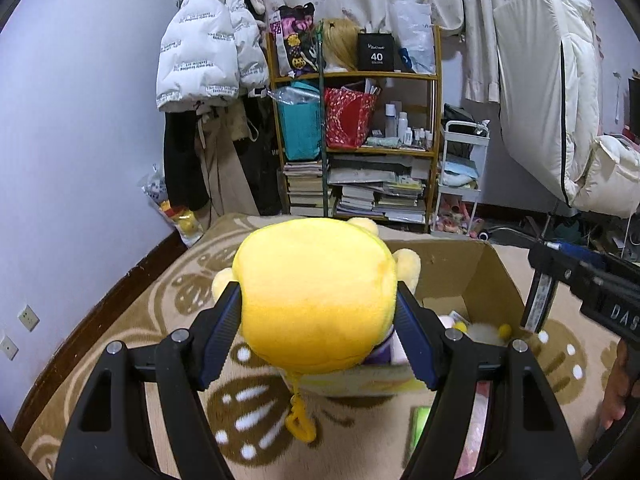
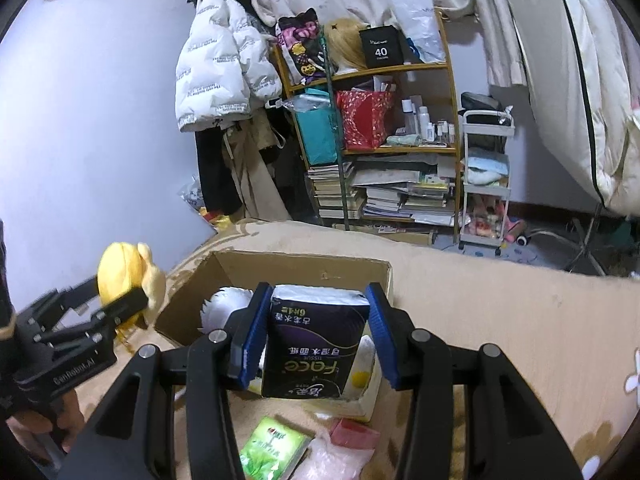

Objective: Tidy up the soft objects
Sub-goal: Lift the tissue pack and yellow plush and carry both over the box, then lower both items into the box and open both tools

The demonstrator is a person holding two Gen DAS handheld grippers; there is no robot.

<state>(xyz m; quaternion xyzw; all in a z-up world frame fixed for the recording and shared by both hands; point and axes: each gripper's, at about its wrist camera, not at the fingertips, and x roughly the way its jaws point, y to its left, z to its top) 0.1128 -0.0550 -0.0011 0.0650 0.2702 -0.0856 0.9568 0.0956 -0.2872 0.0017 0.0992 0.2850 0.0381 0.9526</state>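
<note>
A round yellow plush toy [image 1: 316, 300] with a dangling cord loop is held aloft beside the open cardboard box [image 2: 240, 276], while a dark purple tissue pack [image 2: 316, 340] sits upright over the box's near edge, above soft items inside.

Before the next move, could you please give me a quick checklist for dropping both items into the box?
1. Left claw shut on the yellow plush toy: ok.
2. Right claw shut on the dark tissue pack: ok.
3. Cardboard box open at the top: ok.
4. Tissue pack over the box opening: ok.
5. Plush toy over the opening: not ok; it sits near the box's left edge.
6. Room left in the box: cannot tell; white fluffy item already inside.
</note>
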